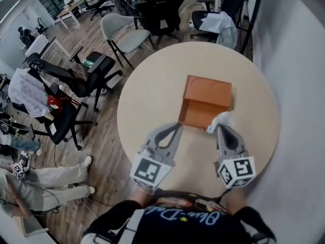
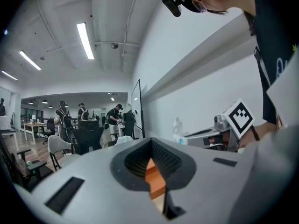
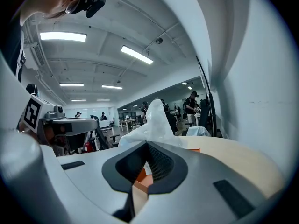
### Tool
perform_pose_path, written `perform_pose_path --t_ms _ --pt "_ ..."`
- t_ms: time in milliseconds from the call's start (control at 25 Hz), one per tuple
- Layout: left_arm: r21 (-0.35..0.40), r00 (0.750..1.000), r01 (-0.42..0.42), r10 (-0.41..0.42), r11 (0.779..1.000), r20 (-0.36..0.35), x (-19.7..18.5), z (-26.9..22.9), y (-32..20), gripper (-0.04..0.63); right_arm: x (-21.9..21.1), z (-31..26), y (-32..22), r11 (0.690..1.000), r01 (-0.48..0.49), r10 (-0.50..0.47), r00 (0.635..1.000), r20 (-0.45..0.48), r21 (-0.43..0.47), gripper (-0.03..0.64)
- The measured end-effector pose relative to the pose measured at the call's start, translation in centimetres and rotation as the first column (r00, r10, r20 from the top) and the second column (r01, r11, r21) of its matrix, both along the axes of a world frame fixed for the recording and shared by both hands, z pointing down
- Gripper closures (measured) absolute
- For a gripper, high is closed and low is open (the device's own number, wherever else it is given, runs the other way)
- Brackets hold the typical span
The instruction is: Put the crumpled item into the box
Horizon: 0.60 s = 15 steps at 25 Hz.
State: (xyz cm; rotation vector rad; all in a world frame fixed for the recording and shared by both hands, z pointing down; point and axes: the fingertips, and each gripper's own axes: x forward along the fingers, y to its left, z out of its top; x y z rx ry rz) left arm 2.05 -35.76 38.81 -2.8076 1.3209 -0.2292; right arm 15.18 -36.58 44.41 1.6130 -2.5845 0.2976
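Closest in, the pale script across your shirt (image 1: 177, 215) is upside down and cut off, so it can't be read. Your left gripper (image 1: 179, 126) has its fingers pressed together on nothing. Your right gripper (image 1: 219, 129) has its fingers clamped on the crumpled white item (image 1: 222, 119), which bulges past their tips. Just beyond both fingertips, the open orange box (image 1: 207, 93) shows a bare inside on the round bench (image 1: 147, 105).

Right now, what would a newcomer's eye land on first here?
An open orange box sits on a round table. The right tongs pinch a crumpled white wad at the box's near right corner; the left tongs, shut and empty, point at its near left corner.
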Motion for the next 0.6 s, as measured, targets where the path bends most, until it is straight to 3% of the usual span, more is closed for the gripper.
perform_pose_path --t_ms 600 --pt "-0.05 0.999 0.028 -0.029 0.998 -0.028 -2.0 2.9 -4.2 0.603 -1.0 6.1 -5.8 0.993 -0.031 0.02 0.995 -0.095 -0.117 0.617"
